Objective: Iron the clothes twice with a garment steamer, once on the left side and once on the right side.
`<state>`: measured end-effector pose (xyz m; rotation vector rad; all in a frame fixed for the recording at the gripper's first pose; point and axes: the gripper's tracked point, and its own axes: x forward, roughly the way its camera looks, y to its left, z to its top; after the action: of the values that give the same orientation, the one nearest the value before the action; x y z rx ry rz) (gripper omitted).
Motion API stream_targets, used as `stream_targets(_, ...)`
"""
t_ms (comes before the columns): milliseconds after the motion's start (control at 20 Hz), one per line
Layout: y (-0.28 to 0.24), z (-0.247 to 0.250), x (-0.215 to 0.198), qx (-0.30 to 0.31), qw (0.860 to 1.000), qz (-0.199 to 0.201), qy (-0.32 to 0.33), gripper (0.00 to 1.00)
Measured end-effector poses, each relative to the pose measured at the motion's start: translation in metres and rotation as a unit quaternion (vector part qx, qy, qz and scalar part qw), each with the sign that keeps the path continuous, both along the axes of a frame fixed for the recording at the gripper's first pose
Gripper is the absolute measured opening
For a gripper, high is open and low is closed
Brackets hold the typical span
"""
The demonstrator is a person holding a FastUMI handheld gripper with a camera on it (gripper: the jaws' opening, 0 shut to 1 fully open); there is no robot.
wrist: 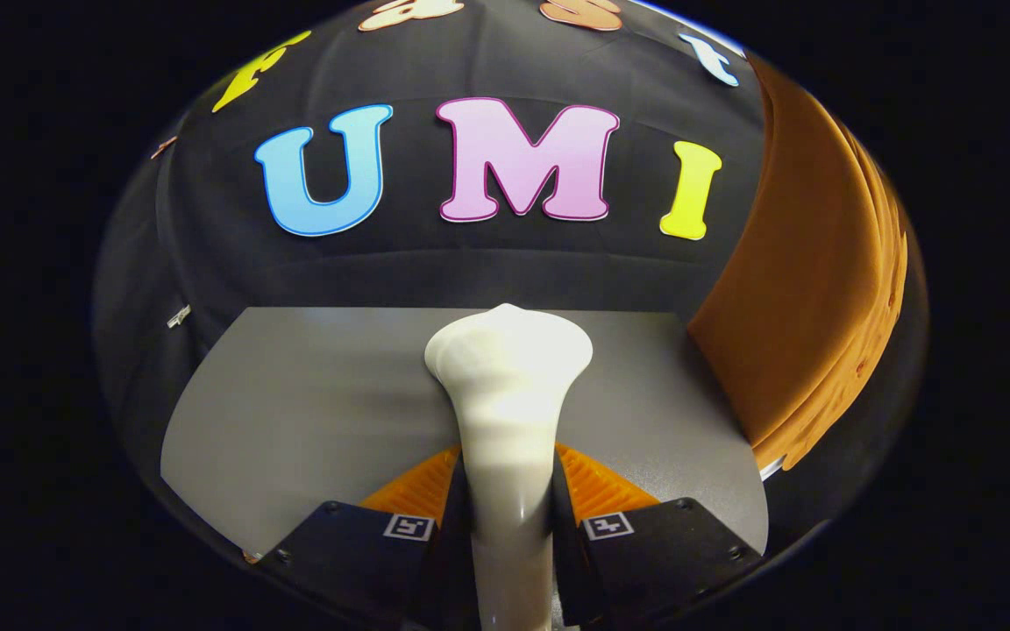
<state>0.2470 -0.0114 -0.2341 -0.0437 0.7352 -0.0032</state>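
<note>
A white garment steamer (509,386) stands up between my fingers, its handle clamped by both of them and its wide head rising ahead over the grey tabletop (312,412). My gripper (509,491) is shut on the steamer's handle. An orange-brown garment (807,298) hangs to the right of the steamer, beyond the table's right edge, its lower hem rough and uneven. The steamer head is apart from the cloth, well to its left.
The grey table ends at a far edge just behind the steamer head, with the black booth wall (470,272) behind it. A small white tag (178,315) sits on the wall at the left.
</note>
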Motion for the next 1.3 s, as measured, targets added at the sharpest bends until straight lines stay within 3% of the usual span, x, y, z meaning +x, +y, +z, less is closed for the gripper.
stream_targets(200, 0.001, 0.003, -0.002, 0.011, 1.0, 0.003, -0.002, 0.47)
stream_targets(300, -0.002, 0.007, 0.0, 0.009, 1.0, 0.002, -0.015, 0.4)
stream_targets(400, 0.001, 0.014, -0.002, 0.012, 1.0, 0.008, -0.026, 0.4)
stream_targets(700, 0.002, 0.058, -0.02, 0.019, 0.996, 0.012, -0.085, 0.4)
stream_targets(1300, -0.003, 0.123, -0.114, 0.027, 0.985, -0.023, -0.171, 0.39)
